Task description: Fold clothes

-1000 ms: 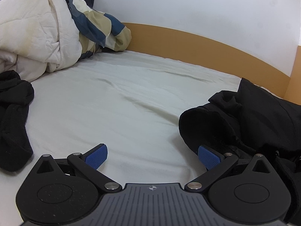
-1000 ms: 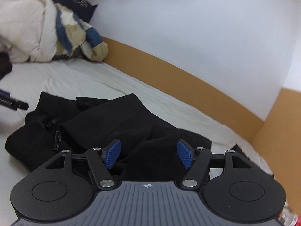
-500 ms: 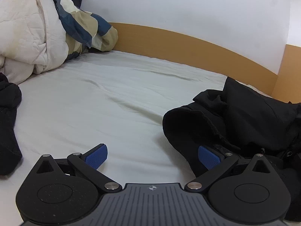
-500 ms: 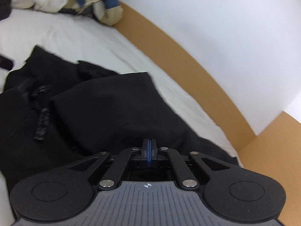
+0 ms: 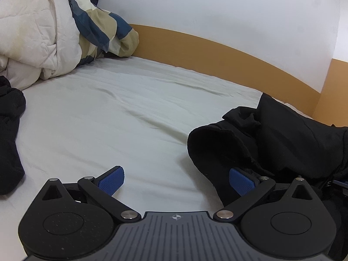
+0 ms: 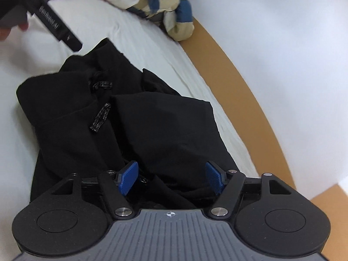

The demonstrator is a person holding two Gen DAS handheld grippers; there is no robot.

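Observation:
A black garment with drawstrings (image 6: 134,126) lies bunched on the white bed sheet (image 5: 121,117). It also shows at the right of the left wrist view (image 5: 282,143). My left gripper (image 5: 176,181) is open, low over the sheet, its right pad (image 5: 240,181) against the garment's left edge. My right gripper (image 6: 171,177) is open just above the garment, nothing between its pads. The left gripper's body (image 6: 54,26) shows at the top left of the right wrist view.
A white quilt with a blue and beige cover (image 5: 54,28) is heaped at the bed's head. Another black garment (image 5: 8,134) lies at the left. An orange wall band (image 5: 217,54) borders the bed's far side.
My right gripper was shut half a second ago and has opened over the garment. It has tilted down and pulled back. The left gripper has barely moved.

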